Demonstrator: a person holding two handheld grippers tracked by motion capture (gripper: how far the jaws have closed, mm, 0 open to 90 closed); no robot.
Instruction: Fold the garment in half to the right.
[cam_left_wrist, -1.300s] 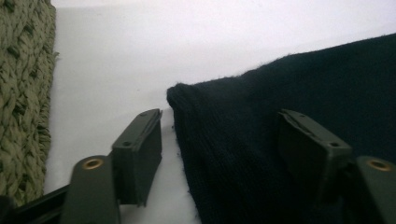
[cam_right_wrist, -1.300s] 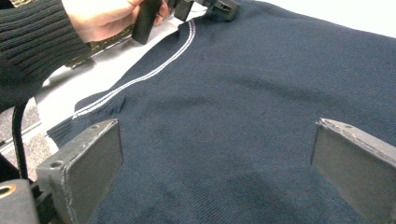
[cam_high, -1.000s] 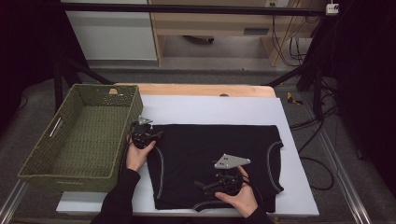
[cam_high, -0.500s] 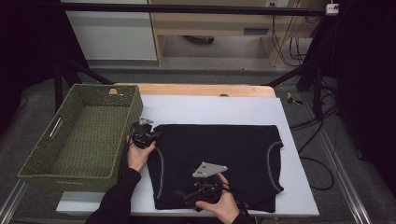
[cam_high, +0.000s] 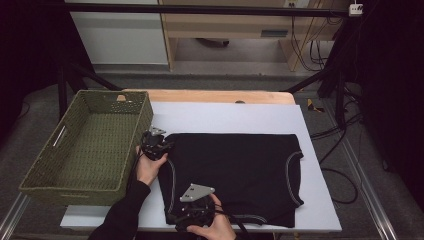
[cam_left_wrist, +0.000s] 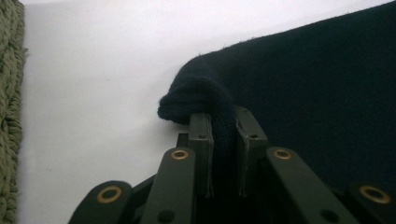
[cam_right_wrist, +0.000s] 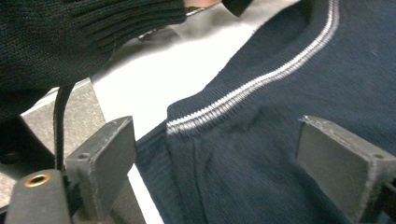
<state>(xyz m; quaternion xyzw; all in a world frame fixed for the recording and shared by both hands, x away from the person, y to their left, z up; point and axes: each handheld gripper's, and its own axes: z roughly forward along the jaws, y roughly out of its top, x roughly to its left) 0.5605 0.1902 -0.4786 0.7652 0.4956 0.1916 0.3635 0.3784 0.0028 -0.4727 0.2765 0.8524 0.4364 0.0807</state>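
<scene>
Left tongs pinch a corner of the dark sweater beside the green basket, while right tongs gape wide over its striped hem.

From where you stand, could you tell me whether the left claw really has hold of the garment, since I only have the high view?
Observer: Yes. In the left gripper view the left claw is shut on a bunched fold at the corner of the dark sweater.
Operator: Thank you. And is the right claw gripping anything yet?
Observer: No. In the right gripper view the right claw is open, its jaws set wide either side of the sweater's edge by the pale stripe.
Operator: Is anything close beside the left claw?
Observer: The woven side of the green basket runs along the left edge of the left gripper view, with bare white table between it and the sweater.
</scene>
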